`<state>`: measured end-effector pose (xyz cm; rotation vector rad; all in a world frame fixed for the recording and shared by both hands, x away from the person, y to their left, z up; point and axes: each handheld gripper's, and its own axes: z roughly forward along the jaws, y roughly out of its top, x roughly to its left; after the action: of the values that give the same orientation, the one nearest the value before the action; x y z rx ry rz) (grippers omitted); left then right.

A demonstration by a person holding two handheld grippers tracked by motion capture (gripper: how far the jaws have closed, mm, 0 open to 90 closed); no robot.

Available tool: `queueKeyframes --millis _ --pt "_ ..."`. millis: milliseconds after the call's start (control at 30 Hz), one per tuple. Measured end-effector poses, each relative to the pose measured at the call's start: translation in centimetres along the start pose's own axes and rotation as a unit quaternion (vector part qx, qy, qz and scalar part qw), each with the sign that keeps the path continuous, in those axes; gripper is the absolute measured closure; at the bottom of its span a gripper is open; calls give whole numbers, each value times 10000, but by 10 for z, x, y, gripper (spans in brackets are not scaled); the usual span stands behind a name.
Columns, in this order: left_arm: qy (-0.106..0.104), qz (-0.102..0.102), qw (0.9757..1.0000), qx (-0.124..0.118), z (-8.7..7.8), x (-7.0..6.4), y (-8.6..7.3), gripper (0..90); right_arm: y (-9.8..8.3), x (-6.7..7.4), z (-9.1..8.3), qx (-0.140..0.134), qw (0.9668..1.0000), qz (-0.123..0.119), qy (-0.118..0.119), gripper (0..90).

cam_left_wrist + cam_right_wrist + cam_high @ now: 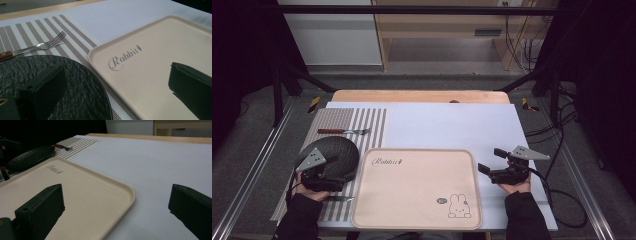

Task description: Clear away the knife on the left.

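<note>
A beige tray (412, 220) printed with "Rabbit" and a bunny lies at the table's front centre. Left of it a black textured plate (339, 150) rests on a striped placemat (337, 120), with a wooden-handled fork (343, 131) beyond it. My left gripper (334, 176) hovers at the plate's near edge, open and holding nothing. In the left gripper view, the left gripper (116, 67) has one jaw over the plate (80, 87) and the other over the tray (150, 50). My right gripper (492, 160) is open and holding nothing just off the tray's right edge. In the right gripper view, the right gripper (116, 186) straddles the tray's corner (125, 192).
A white sheet (447, 125) covers most of the wooden table. A metal utensil (337, 198) lies on the placemat near my left hand. Cables (562, 200) trail off the table's right side. Shelving stands beyond the far edge.
</note>
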<state>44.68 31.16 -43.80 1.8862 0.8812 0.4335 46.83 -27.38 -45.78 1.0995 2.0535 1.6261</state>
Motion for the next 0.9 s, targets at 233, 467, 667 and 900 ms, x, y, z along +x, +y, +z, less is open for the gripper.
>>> queueKeyframes --millis 233,467,667,900 --pt "-31 -5 10000 61 -1 -1 3 15 0 0 -1 -1 10000 -23 -11 5" --pt "-71 21 9998 180 -5 -1 6 13 0 0 -1 26 10000 -30 -17 5" --pt "-86 72 9995 309 -11 1 5 13 0 0 0 45 10000 -47 -18 5" --pt "-65 124 9988 473 -22 5 3 13 0 1 0 74 9999 -67 -32 5"
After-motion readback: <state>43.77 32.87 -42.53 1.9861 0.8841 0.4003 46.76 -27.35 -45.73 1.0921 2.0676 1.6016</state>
